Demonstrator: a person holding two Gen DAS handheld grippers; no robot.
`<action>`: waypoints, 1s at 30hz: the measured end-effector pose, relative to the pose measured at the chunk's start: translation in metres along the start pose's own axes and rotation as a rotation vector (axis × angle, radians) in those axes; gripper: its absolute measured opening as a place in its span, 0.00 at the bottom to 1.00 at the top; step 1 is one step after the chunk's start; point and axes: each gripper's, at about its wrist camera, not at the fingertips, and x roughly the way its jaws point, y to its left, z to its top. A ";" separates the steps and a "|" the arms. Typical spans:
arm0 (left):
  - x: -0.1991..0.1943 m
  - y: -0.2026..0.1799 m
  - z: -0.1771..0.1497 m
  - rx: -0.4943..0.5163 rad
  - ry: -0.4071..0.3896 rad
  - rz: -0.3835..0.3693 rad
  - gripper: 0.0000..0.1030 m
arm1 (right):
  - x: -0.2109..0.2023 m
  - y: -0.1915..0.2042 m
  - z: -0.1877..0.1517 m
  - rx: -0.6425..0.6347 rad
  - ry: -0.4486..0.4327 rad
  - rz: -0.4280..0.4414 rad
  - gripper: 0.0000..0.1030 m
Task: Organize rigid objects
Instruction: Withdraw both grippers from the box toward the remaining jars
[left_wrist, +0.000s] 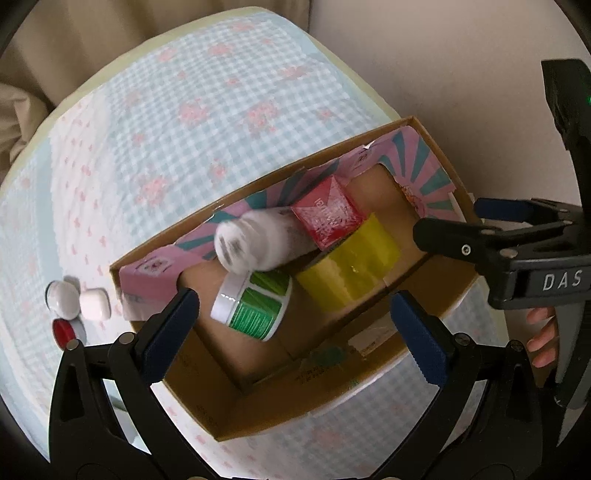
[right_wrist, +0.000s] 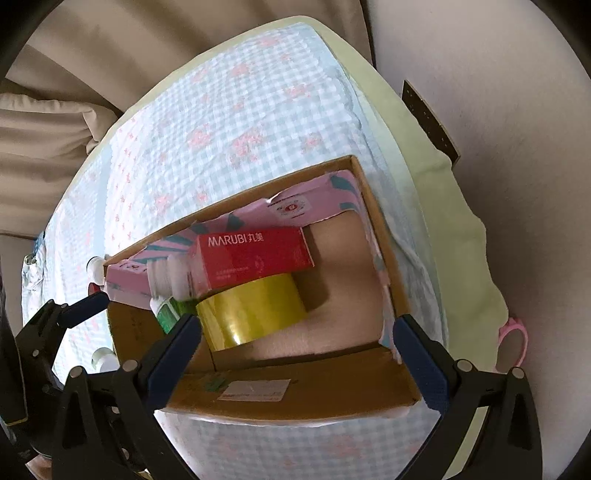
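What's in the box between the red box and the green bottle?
In the left wrist view, a blurred white bottle lies between the red box and the green bottle, inside the cardboard box.

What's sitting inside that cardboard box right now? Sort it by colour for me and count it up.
Red: 1, the red carton
Yellow: 1, the yellow tape roll
White: 1, the white bottle, blurred
Green-labelled: 1, the green-labelled jar
Total: 4 in the cardboard box
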 end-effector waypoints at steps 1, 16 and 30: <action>-0.002 0.001 -0.002 -0.002 -0.003 0.001 1.00 | -0.001 0.001 -0.002 -0.002 0.000 -0.001 1.00; -0.073 0.021 -0.048 -0.055 -0.077 0.007 1.00 | -0.044 0.030 -0.025 -0.024 -0.077 -0.024 1.00; -0.195 0.112 -0.162 -0.170 -0.210 0.056 1.00 | -0.124 0.121 -0.093 -0.111 -0.197 -0.091 1.00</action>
